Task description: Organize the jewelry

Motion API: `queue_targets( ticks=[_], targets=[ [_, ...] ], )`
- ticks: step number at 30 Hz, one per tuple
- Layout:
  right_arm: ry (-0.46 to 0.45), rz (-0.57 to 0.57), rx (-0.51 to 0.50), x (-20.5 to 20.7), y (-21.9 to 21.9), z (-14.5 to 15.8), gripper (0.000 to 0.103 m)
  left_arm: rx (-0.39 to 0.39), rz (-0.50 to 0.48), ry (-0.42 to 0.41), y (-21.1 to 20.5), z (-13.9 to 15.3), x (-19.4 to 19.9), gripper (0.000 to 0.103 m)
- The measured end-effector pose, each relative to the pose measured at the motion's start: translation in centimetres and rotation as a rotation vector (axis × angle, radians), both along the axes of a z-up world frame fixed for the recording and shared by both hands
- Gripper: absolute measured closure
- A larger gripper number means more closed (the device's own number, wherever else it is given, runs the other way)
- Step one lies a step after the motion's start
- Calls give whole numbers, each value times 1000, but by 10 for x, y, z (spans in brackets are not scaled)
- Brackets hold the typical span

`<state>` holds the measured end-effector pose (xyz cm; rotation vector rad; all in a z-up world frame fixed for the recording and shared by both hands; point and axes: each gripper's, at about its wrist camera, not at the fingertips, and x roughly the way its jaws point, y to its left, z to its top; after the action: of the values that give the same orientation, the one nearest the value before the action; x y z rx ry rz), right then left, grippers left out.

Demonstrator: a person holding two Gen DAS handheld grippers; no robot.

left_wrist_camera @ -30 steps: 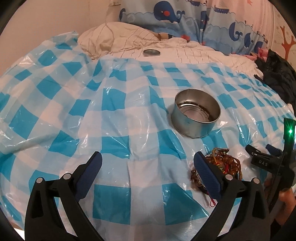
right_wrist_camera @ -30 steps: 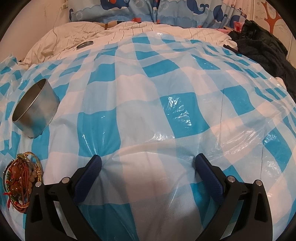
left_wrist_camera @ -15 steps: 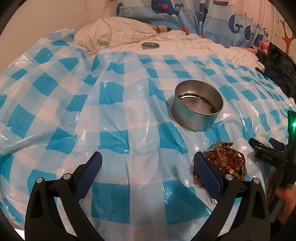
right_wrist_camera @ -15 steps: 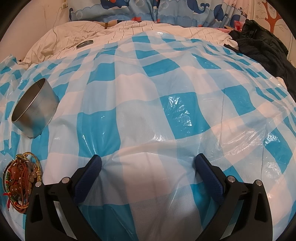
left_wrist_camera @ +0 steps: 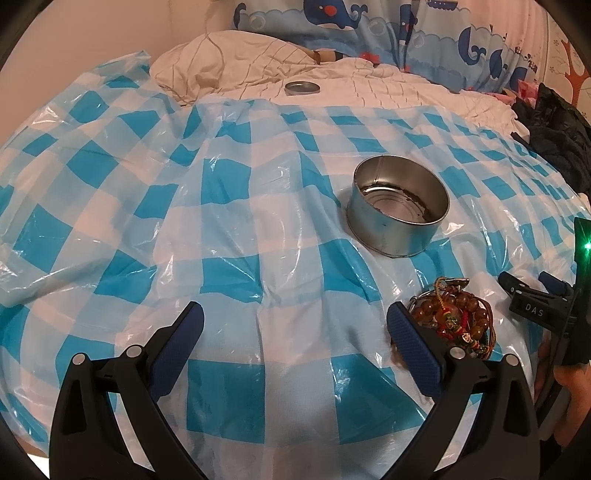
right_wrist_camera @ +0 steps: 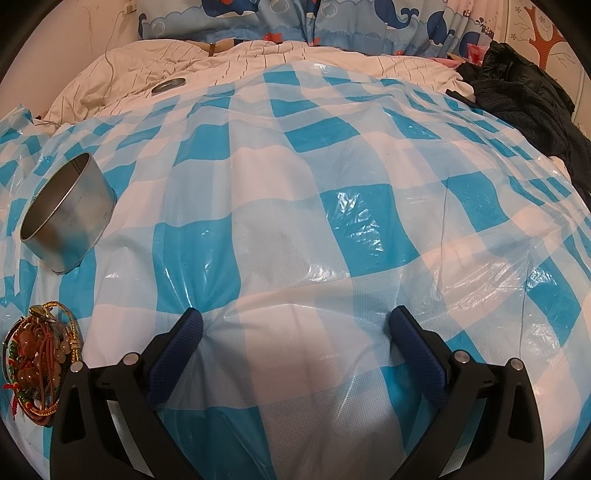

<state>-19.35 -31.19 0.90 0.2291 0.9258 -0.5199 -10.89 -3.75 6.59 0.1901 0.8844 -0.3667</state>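
The only readable writing is "DAS", in pale letters on a black part of the right gripper (left_wrist_camera: pixel 532 295), seen at the right edge of the left wrist view; a green light glows on the black piece above it, and a hand (left_wrist_camera: pixel 569 391) grips the tool below.

The left gripper (left_wrist_camera: pixel 295 325) hovers over a blue-and-white checked plastic sheet (left_wrist_camera: pixel 229 206) spread on a bed. Its jaws stand wide apart and hold nothing. The jewelry (left_wrist_camera: pixel 452 317), a tangled heap of brown bead bracelets with red and green cords and a gold chain, lies on the sheet just beside the outer face of the left gripper's right-hand finger (left_wrist_camera: pixel 413 343), outside the gap and partly hidden behind it.

Beyond the jewelry, near but apart from it, sits a round metal tin (left_wrist_camera: pixel 397 212), upright, open and empty. Its lid (left_wrist_camera: pixel 302 88) lies well apart on the cream striped bedding (left_wrist_camera: pixel 406 88) past the sheet's far edge.

In the right wrist view the right gripper (right_wrist_camera: pixel 295 325) also has jaws spread wide and empty, tips close to the sheet (right_wrist_camera: pixel 332 177). The jewelry (right_wrist_camera: pixel 37 358) lies far to its left at the frame edge, well outside the jaws, with the tin (right_wrist_camera: pixel 70 218) beyond it. Dark clothing (right_wrist_camera: pixel 524 107) is heaped at the right, and a whale-print fabric (right_wrist_camera: pixel 295 18) hangs behind the bed.
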Motion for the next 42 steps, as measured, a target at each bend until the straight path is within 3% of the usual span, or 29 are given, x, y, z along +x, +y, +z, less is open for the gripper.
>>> queue_targets(
  ticks=[28,32,36,42],
  targets=[
    [18,-11,-45,0,4,3,7,86,-41,-20,-20,-8,-1,8],
    [0,0,-6,-4,5,8,7,69,-18,-20,-10,-6,6,8],
    [-103,76,39,-16,20,29,7,8,5,18,6,-4,16,8],
    [-210,358,5,-24,78,56,7,-35,42,8,16,4,22,8]
  ],
)
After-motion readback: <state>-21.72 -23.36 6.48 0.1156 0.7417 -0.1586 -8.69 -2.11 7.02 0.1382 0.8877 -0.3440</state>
